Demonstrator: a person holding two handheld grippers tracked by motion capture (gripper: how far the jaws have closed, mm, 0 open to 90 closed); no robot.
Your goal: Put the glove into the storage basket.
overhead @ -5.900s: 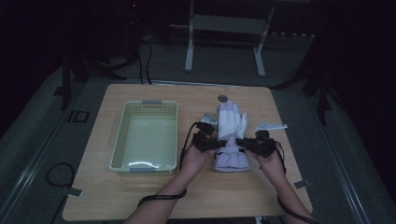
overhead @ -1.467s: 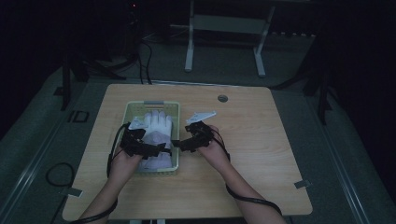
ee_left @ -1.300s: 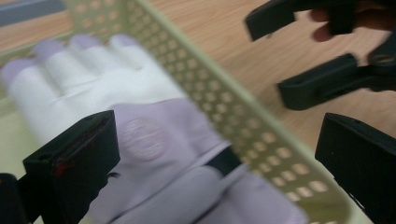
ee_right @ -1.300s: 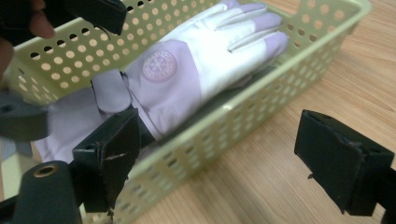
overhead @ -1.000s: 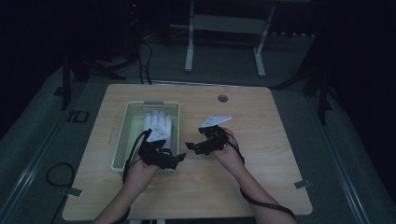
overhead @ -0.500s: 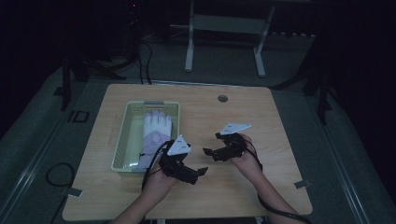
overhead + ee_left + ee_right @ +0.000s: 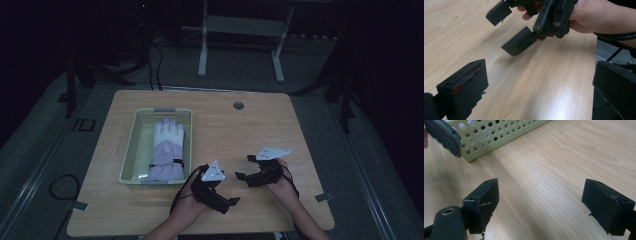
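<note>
Left gripper (image 7: 231, 202): we hold it low over the near part of the table (image 7: 235, 135), just right of the basket's near corner; its jaws stand wide apart with nothing between them, bare wood showing in the gap in the left gripper view (image 7: 541, 87).
Right gripper (image 7: 243, 167): we hold it just beside the left one, farther toward the table's right; its jaws are spread too and carry nothing, as the right gripper view (image 7: 539, 205) shows.
Two grippers: near each other but apart, both clear of the basket; in the left gripper view the right gripper (image 7: 511, 30) hangs above the wood with a hand around it.
Glove (image 7: 167, 150): white and pale lilac, it lies flat inside the basket, fingers toward the far end, cuff at the near end.
Basket (image 7: 131, 150): pale green, perforated, on the left half of the table; its holed wall (image 7: 499, 135) shows in the right gripper view.
Hole in table (image 7: 238, 105): small round grommet near the far edge, well apart from us.
</note>
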